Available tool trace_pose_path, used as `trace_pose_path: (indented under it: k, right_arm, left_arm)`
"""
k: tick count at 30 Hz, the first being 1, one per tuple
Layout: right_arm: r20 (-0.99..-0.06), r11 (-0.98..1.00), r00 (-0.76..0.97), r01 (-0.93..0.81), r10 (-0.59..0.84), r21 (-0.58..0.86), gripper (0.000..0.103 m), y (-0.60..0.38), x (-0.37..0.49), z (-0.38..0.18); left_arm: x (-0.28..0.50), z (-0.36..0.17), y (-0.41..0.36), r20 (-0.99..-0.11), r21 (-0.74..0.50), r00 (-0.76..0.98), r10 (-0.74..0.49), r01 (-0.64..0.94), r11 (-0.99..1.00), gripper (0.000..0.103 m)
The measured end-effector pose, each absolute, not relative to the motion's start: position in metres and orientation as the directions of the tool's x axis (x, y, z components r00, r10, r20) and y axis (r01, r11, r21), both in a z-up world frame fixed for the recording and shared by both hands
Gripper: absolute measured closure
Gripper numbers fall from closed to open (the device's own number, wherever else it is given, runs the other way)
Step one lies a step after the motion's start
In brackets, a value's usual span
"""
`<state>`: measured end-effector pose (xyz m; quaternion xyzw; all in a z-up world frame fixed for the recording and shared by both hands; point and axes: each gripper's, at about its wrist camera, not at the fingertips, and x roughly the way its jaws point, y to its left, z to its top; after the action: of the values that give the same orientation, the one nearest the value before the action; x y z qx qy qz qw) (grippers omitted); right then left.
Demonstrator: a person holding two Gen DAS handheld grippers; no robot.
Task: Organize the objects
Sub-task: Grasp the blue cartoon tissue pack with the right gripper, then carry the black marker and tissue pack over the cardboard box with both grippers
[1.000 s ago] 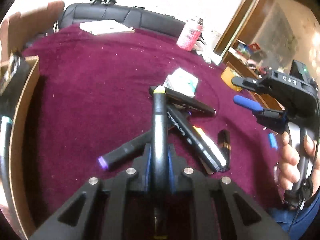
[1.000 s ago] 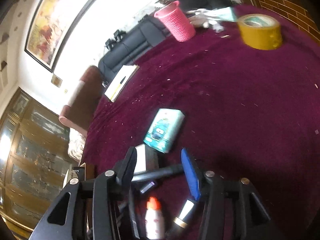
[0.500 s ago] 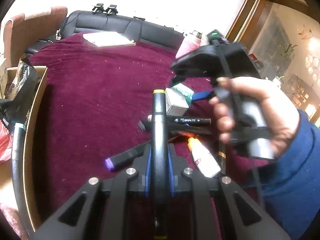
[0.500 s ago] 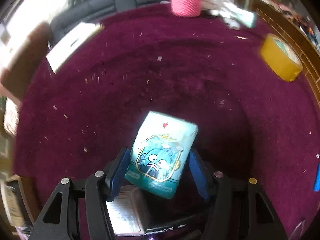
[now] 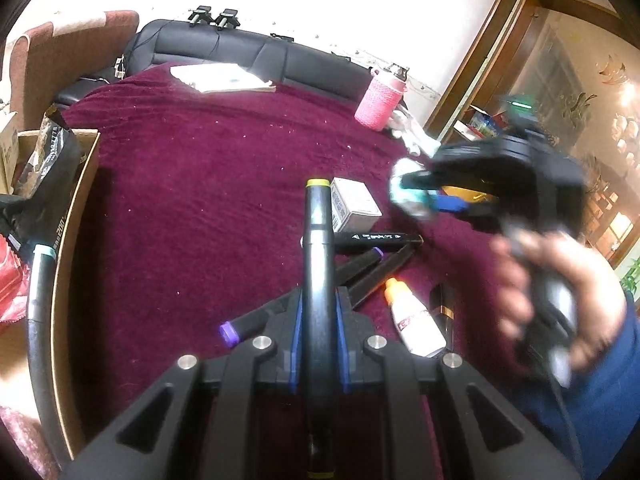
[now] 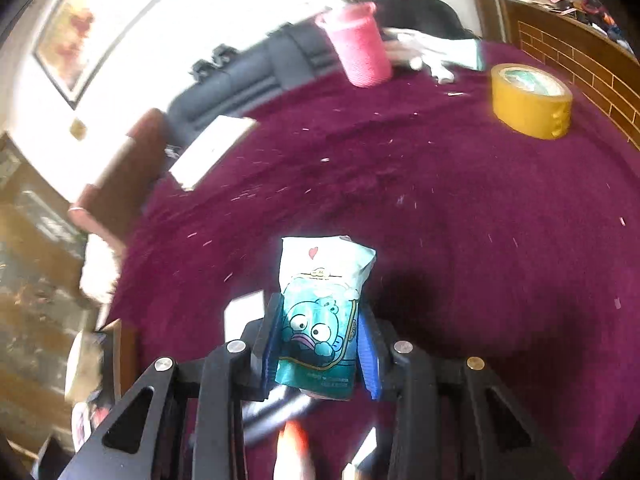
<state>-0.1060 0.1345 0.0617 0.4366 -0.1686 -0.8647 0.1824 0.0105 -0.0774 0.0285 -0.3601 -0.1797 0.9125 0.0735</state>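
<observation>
Markers and small items lie clustered on a maroon velvet-covered surface (image 5: 208, 184) in the left wrist view, where the left claw (image 5: 318, 316) is clamped on a black marker with a yellow cap (image 5: 318, 216) that runs straight out between its blue pads, its yellow tip pointing toward the far side. Just past that tip sits a small white carton (image 5: 354, 206); beside it lie a black marker with white lettering (image 5: 376, 237), two more dark markers, one with a purple end (image 5: 230, 330) near the claw, a white glue bottle with an orange nozzle (image 5: 414, 322) and a dark tube with a gold band (image 5: 444, 304). A cardboard box (image 5: 78, 216) stands at the left edge, a pink knitted bottle cover (image 5: 380, 100) at the far side. To the right, blurred, a hand (image 5: 560, 292) in a blue sleeve carries the right claw (image 5: 424, 200), lifted off the cloth with a teal packet in it. In the right wrist view the right claw (image 6: 318, 344) has just been closing and its blue pads now pinch the teal packet (image 6: 320, 300): a soft pouch, white at the top with a small red heart, teal below with a wide-eyed cartoon fish face, standing upright between the pads above the surface. Behind it lie a yellow tape roll (image 6: 528, 100) at the far right and a white notepad (image 6: 212, 148) at the far left.
</observation>
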Motion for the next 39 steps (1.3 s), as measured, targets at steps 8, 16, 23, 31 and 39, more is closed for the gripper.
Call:
trace_pose_path:
  k: [8,16,23,31,39]
  right_arm:
    - [-0.658,-0.803,-0.468,0.255,-0.59,0.538,0.066,0.132,-0.056,0.038]
    - [-0.635,-0.781,-0.459,0.305,-0.622,0.545,0.066,0.123,-0.043,0.042]
    - [-0.627,-0.745,-0.402,0.389,-0.667,0.542,0.066,0.09,-0.027,0.054]
    - [-0.613,-0.645,-0.273,0.543,-0.741,0.538,0.065,0.009,-0.009,0.069]
    - [-0.648,-0.569,-0.161,0.66,-0.745,0.491,0.065,-0.076,0.007,0.066]
  left_arm:
    - [0.011,0.03,-0.078,-0.622,-0.385,-0.736,0.267,-0.01,-0.923,0.089]
    - [0.023,0.041,-0.076,-0.6,-0.355,-0.762,0.244,-0.02,-0.935,0.089]
    - [0.051,0.068,-0.093,-0.567,-0.389,-0.78,0.265,-0.03,-0.921,0.089]
    - [0.109,0.088,-0.146,-0.549,-0.384,-0.818,0.175,0.061,-0.921,0.089]
    - [0.146,0.076,-0.208,-0.596,-0.371,-0.802,0.025,0.247,-0.895,0.089]
